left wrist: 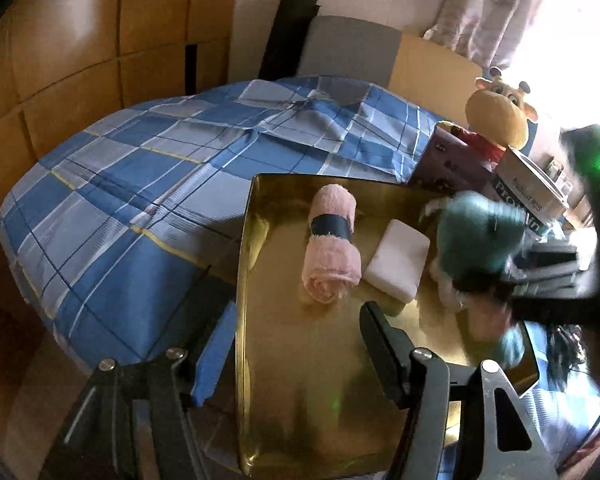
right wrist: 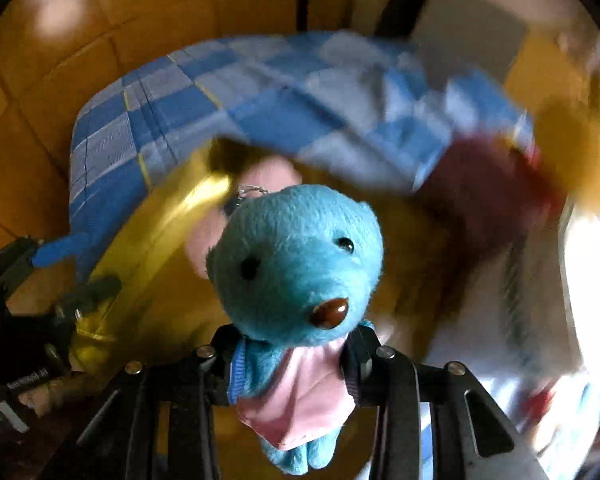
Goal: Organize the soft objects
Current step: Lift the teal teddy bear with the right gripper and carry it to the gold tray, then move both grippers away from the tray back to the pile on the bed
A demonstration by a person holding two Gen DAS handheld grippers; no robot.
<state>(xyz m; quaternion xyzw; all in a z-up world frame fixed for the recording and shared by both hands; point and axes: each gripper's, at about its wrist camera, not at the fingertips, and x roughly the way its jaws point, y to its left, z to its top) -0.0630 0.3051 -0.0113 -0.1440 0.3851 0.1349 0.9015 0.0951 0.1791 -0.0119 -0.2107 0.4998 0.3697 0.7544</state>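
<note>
A small teal plush bear [right wrist: 296, 264], with black bead eyes, a glossy brown nose and a pink cloth garment, is pinched at the body between the jaws of the right gripper [right wrist: 292, 364]. It is held above the right side of the gold tray [left wrist: 300, 380], where a rolled pink towel [left wrist: 332, 244] banded in dark tape and a white sponge block [left wrist: 398, 264] are laid side by side. The left gripper [left wrist: 296, 344] is spread wide, straddling the tray's left rim.
</note>
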